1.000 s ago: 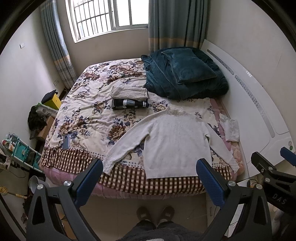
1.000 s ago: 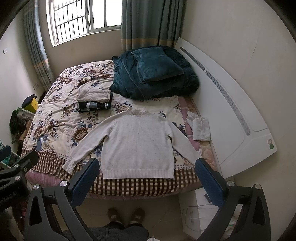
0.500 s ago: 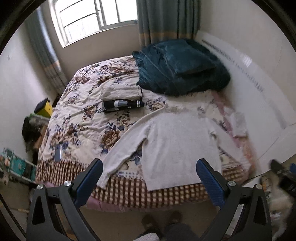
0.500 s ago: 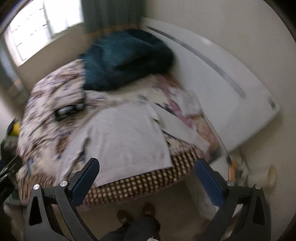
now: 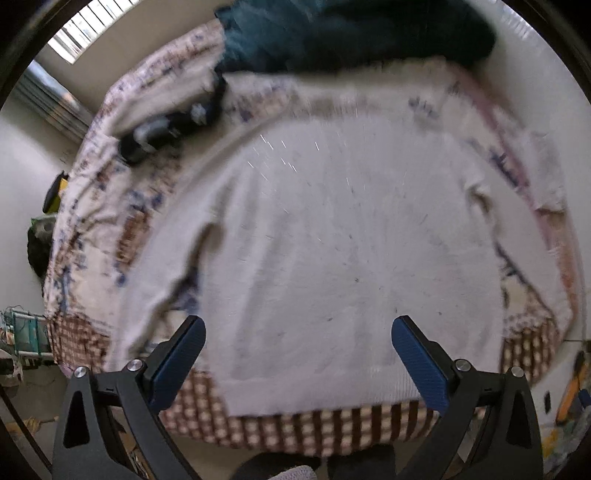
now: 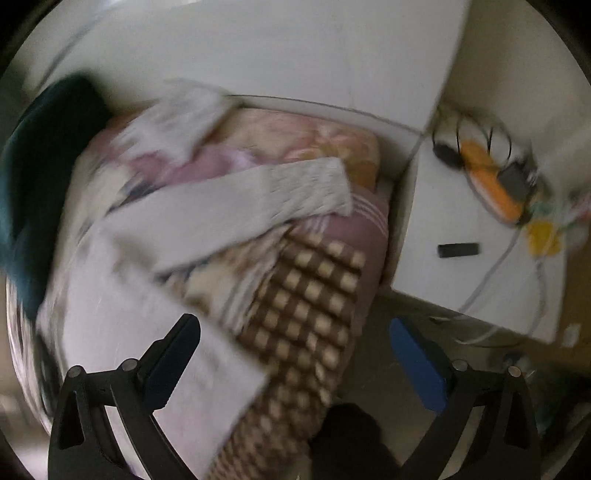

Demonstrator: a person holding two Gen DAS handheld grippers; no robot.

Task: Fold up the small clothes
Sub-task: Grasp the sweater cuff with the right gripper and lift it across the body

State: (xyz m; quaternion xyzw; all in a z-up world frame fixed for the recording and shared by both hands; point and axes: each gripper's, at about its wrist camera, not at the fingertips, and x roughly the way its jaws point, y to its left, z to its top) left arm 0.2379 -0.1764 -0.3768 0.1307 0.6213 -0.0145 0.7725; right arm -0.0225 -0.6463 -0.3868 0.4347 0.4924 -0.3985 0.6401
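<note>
**Soft knit, flat on the bed, not yet gripped**

White sweater spread front-up on the floral quilt, hem at the checked edge nearest the person. Looks light, limp and stretchy; likely to sag and drag if lifted by one point. Best taken at the cuff or shoulder seam. Left gripper wide apart above the hem, holding nothing. Right gripper likewise spread, empty, near the bed corner. Beyond: teal blanket, white nightstand, window.
</note>
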